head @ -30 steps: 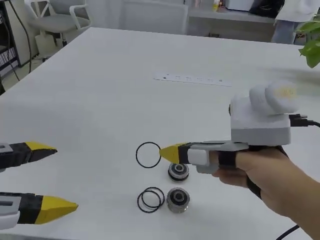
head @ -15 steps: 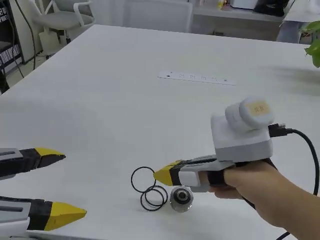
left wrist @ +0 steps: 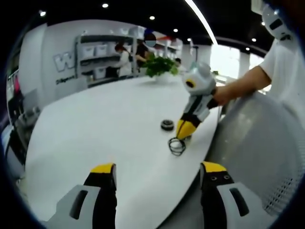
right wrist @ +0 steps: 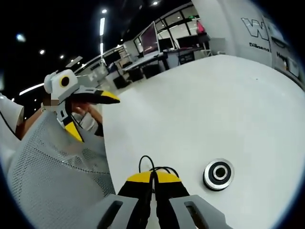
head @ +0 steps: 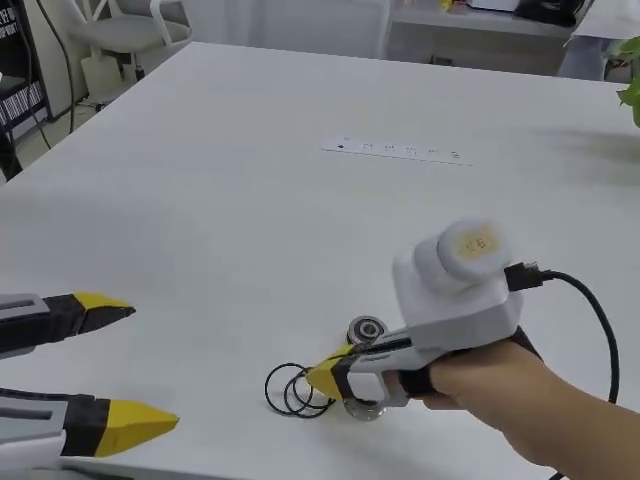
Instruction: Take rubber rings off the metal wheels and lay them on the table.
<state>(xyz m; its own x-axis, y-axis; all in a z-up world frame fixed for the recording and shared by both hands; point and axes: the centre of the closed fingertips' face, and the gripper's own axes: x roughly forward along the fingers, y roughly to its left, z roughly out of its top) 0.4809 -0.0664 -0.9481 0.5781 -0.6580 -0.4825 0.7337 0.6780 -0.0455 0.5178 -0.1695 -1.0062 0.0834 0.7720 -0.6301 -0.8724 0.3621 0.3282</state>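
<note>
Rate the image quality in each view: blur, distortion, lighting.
Head view: sharp, even light on the table. Left gripper view: fisheye-curved, rubber rings small and soft. Right gripper view: fisheye-curved, metal wheel crisp, dark ceiling.

A broad white table (head: 250,200) is spread across the room, with a flat white power strip (head: 398,152) laid on its far part. A white swivel chair (head: 110,35) is set far left and green plant leaves (head: 632,95) far right. Round ceiling spotlights (left wrist: 104,5) are lit above white wall shelves (left wrist: 97,59).
</note>
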